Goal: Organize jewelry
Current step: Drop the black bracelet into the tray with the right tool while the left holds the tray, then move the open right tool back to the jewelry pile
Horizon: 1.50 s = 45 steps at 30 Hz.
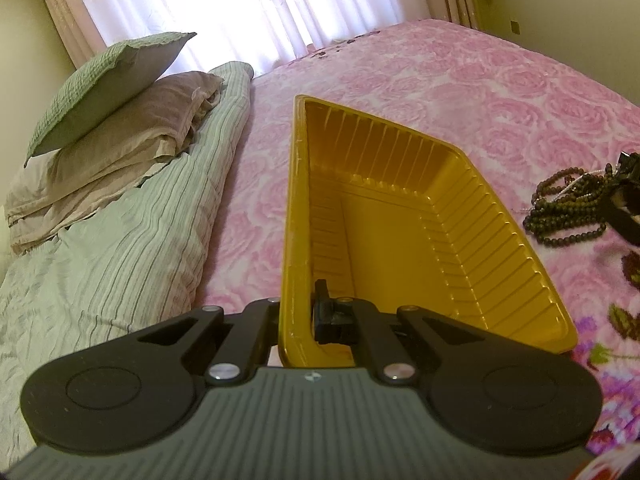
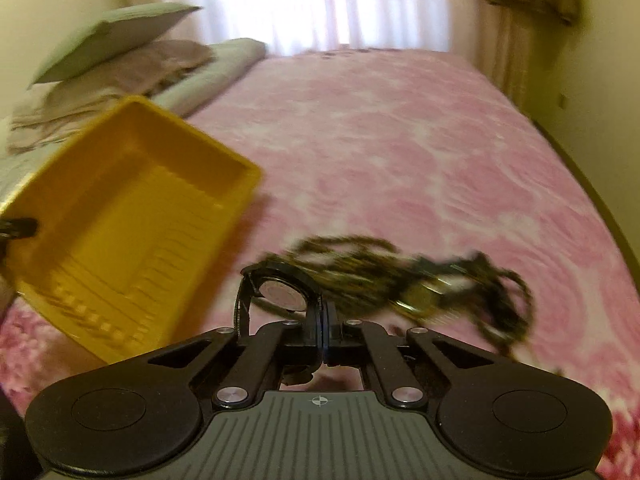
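A yellow ribbed plastic tray [image 1: 384,240] is tilted above the pink bedspread, and nothing lies inside it. My left gripper [image 1: 301,316] is shut on the tray's near rim, one finger inside and one outside the wall. In the right wrist view the tray [image 2: 132,216] sits at the left, with a left fingertip [image 2: 18,228] on its edge. My right gripper [image 2: 323,316] is shut on the black strap of a wristwatch [image 2: 280,290], whose silver case back faces me. A tangle of dark bead necklaces [image 2: 400,276] lies just beyond, blurred. The beads [image 1: 568,208] also show right of the tray.
The bed is covered by a pink rose-patterned spread [image 2: 400,140]. A green pillow [image 1: 108,80], a brownish pillow and a striped folded quilt [image 1: 132,232] are stacked at the left. White curtains [image 1: 248,4] hang behind the bed; a wall runs along the right side.
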Each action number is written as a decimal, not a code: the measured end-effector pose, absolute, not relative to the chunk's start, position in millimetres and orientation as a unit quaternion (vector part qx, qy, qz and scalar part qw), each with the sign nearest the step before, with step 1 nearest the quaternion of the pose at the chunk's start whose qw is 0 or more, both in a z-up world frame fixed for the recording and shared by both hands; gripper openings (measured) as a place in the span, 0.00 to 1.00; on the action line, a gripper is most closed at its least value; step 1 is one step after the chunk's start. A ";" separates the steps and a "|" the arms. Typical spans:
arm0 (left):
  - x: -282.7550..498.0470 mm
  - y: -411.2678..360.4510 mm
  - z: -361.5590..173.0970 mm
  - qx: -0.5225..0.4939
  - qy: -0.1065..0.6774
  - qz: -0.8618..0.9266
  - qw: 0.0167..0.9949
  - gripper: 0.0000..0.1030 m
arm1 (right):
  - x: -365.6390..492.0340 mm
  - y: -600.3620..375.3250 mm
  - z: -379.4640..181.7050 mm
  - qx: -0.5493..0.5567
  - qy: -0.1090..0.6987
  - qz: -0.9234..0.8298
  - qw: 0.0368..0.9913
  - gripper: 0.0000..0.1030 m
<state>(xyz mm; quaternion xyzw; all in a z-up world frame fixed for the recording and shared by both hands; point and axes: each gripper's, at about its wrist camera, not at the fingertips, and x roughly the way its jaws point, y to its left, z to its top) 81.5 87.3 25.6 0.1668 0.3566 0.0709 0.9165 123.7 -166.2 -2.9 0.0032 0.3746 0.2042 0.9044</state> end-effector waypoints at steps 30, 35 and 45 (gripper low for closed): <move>79.4 93.7 23.6 0.148 0.358 0.066 0.920 0.03 | 125.0 -138.0 -16.1 0.072 0.382 0.227 0.893 0.24; 78.9 91.8 23.3 0.150 0.357 0.067 0.920 0.03 | 113.1 -177.1 -28.1 0.092 0.395 0.180 0.896 0.29; 78.1 89.9 23.6 0.154 0.358 0.068 0.918 0.03 | 96.5 -235.9 -36.1 0.120 0.397 0.115 0.903 0.36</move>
